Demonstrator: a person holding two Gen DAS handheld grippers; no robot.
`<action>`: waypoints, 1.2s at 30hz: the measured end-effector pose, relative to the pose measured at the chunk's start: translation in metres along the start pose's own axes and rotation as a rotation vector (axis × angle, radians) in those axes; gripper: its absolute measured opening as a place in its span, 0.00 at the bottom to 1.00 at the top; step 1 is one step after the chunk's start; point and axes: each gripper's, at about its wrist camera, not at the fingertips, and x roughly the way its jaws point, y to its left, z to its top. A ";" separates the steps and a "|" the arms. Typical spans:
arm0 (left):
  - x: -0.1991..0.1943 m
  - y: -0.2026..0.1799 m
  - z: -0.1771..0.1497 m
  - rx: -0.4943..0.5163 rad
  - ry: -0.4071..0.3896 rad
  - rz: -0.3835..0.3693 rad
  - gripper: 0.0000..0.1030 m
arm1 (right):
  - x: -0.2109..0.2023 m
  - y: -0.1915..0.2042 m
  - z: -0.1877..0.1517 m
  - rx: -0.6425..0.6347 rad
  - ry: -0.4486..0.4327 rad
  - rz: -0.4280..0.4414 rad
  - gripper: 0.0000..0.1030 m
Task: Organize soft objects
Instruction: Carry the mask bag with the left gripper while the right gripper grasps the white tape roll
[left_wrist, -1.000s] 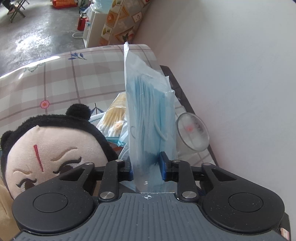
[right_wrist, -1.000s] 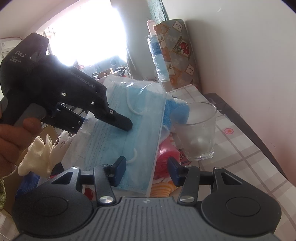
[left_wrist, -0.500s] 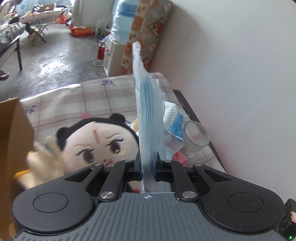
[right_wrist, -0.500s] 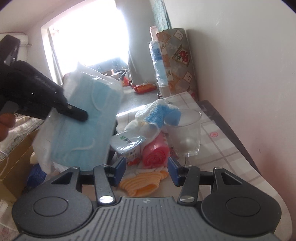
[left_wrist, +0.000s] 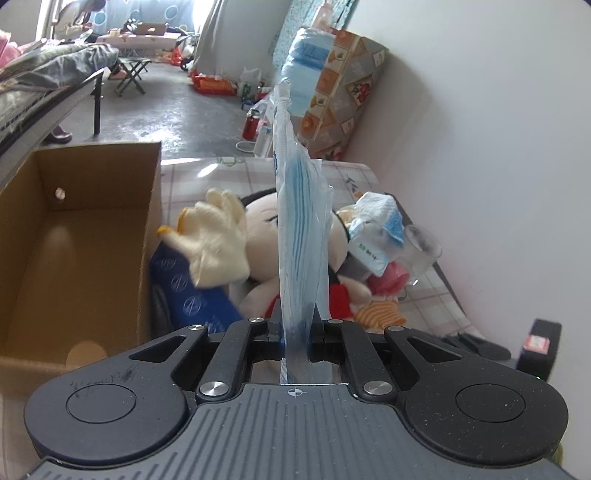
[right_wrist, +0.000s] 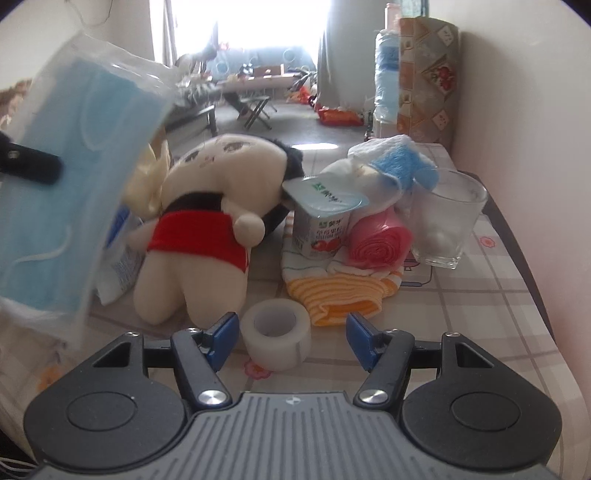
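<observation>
On my far left sits the open brown cardboard box (left_wrist: 77, 236). Beside it my left claw (left_wrist: 295, 328) is clamped on the clear plastic pack of blue face masks (left_wrist: 301, 236), held upright, edge-on — lifted above the checked counter (left_wrist: 207, 177). Further right the cream plush doll in a red top (right_wrist: 207, 221) lies on the counter beside a folded orange-striped cloth (right_wrist: 340, 291). My right claw (right_wrist: 291, 332) has just been opening; its jaws stand apart, a white tape roll (right_wrist: 277, 332) between them, untouched — a clear drinking glass (right_wrist: 447, 218) farthest right.

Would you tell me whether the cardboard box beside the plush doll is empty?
Apparently empty: the cardboard box shows only bare walls and floor, though its near corner is hidden.
</observation>
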 end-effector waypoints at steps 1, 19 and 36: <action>-0.002 0.005 -0.002 -0.013 0.003 -0.006 0.07 | 0.005 0.002 0.000 -0.017 0.011 -0.011 0.64; -0.018 0.029 -0.031 -0.056 -0.020 -0.025 0.07 | 0.020 0.015 0.004 -0.095 0.081 -0.015 0.47; -0.176 0.080 -0.016 -0.046 -0.310 0.099 0.07 | -0.112 0.086 0.070 -0.134 -0.167 0.152 0.47</action>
